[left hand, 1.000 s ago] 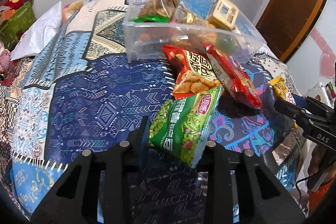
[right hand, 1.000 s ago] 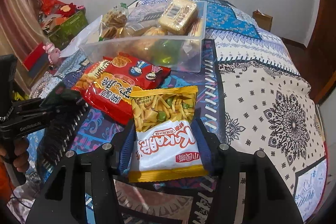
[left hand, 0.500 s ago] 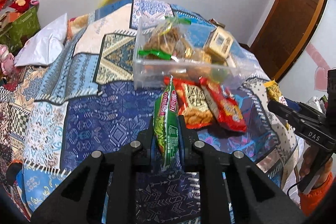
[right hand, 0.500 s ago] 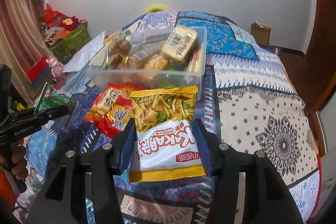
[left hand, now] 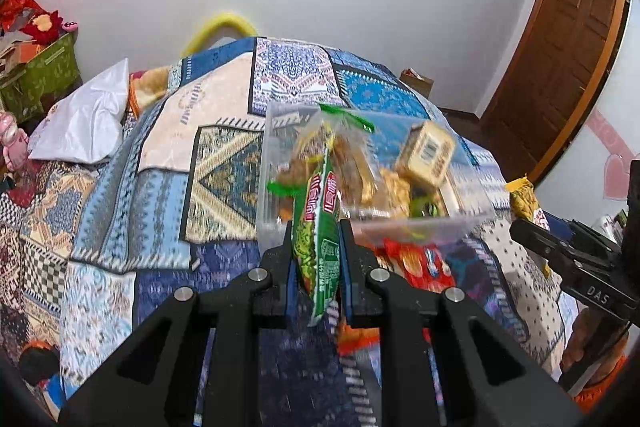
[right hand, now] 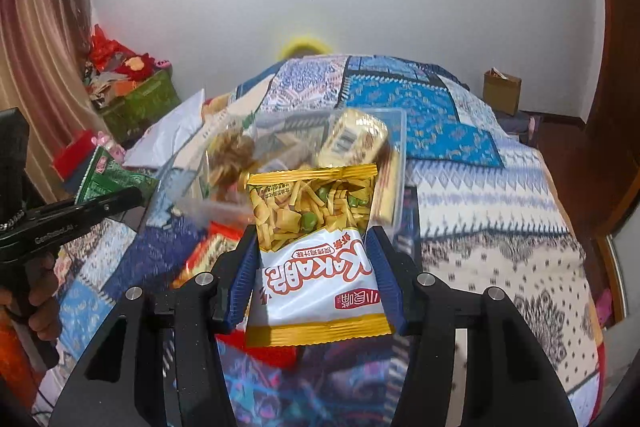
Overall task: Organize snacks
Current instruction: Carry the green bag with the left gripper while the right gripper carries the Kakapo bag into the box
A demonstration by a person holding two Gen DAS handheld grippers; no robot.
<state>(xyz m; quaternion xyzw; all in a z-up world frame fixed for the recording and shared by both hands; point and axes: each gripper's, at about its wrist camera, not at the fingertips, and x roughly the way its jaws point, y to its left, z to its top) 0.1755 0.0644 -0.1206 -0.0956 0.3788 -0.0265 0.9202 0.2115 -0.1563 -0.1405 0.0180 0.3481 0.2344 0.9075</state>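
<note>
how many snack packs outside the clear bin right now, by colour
green: 1, the green pack in the left gripper
yellow and white: 1, the yellow pack in the right gripper
red: 2, the red packs on the bed cover in front of the clear bin
total: 4

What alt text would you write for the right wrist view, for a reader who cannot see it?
The right gripper holds a yellow and white snack packet upright between its jaws, above a patterned bedspread. Behind it stands a clear plastic bin already holding snacks, with red packets in front of it. At the left edge, the left gripper holds a green packet.
</note>
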